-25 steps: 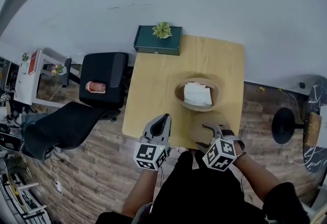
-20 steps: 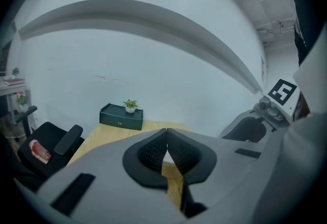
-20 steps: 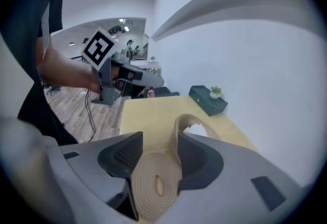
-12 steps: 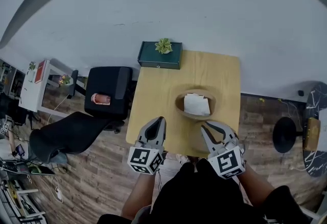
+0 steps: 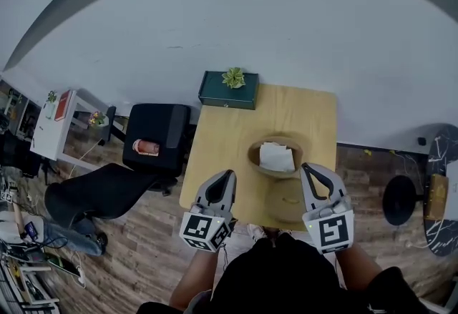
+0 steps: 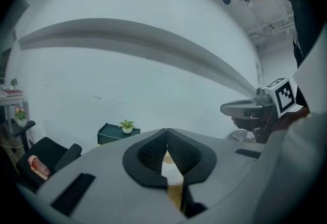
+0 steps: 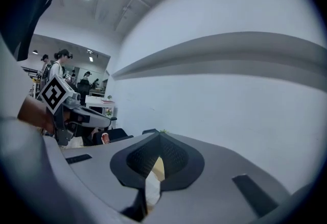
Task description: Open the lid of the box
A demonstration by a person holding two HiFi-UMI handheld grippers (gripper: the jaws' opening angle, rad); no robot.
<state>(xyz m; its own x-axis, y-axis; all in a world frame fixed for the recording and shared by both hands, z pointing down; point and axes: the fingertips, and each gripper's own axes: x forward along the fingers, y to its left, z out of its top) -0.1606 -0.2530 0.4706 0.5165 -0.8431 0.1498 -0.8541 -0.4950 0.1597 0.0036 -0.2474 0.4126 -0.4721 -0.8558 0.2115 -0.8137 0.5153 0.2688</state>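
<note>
The round wooden box (image 5: 275,156) stands open on the wooden table (image 5: 222,141), with white paper inside it. Its round wooden lid (image 5: 285,201) lies flat near the table's front edge, just in front of the box. My right gripper (image 5: 305,166) hovers above the lid's right side, shut and holding nothing; its pads meet in the right gripper view (image 7: 159,134). My left gripper (image 5: 230,173) is held over the table's front left, also shut and empty, its tips touching in the left gripper view (image 6: 166,129).
A dark green case (image 5: 229,91) with a small plant on top sits at the table's far left corner. A black office chair (image 5: 154,135) stands left of the table, a black stool (image 5: 398,194) to the right. A white wall runs behind.
My right gripper has closed and lifted away from the lid, which stays on the table. Both grippers now point further up and the head view has pulled back.
</note>
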